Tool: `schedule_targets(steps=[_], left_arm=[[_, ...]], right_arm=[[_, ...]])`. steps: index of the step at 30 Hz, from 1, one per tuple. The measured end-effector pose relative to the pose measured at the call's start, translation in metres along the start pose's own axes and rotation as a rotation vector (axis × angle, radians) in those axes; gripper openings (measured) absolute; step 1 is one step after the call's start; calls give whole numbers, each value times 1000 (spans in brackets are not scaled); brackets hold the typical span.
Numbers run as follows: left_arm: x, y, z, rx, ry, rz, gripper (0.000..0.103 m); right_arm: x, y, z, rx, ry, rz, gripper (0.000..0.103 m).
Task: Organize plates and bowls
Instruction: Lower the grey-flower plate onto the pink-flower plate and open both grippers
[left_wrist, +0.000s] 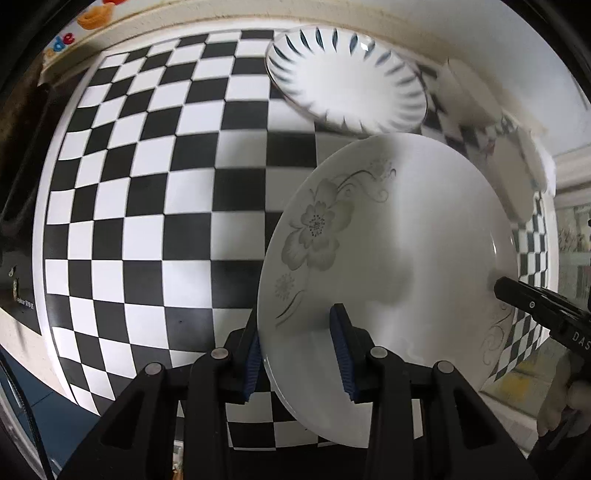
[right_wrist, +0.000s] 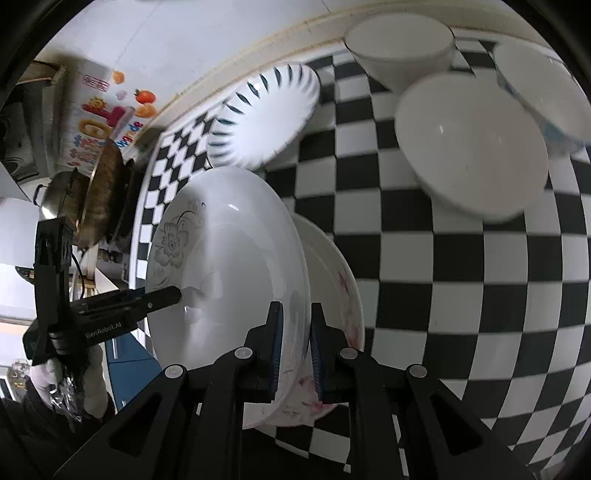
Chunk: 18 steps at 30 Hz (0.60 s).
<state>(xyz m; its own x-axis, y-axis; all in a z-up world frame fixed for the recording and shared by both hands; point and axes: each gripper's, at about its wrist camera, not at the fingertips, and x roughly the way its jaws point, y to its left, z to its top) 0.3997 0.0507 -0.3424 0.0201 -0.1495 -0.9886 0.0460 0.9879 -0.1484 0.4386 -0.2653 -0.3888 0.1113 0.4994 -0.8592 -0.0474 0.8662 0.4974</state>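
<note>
Gripping floral plate (left_wrist: 399, 236) rim with both grippers (left (left_wrist: 299, 354), right (right_wrist: 295, 350)), over checkered table (left_wrist: 166, 221)

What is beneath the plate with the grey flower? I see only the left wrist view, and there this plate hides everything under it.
Observer: A second plate, with pink flowers, lies close beneath the grey-flower plate.
Operator: Is the other grip on my plate firm? I see only one black tip.
Observer: The right gripper is shut on that plate's rim, with a blue pad on each side.
Operator: How many bowls? On my side they are blurred.
Observer: Three: a near bowl, a far bowl and an edge bowl.
</note>
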Motion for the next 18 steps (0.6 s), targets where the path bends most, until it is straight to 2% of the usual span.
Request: schedule_targets(steps=[4,11,18], left_arm=[[8,-11,0,46,18,45,32],[29,-30,2,124,75,126,32],[40,-48,4,173,92,178,32]], right_arm=[[9,-9,-10,15,25,-9,16],[16,-14,-10,25,49,-35,16],[13,-18,-8,27,61,-55,16]])
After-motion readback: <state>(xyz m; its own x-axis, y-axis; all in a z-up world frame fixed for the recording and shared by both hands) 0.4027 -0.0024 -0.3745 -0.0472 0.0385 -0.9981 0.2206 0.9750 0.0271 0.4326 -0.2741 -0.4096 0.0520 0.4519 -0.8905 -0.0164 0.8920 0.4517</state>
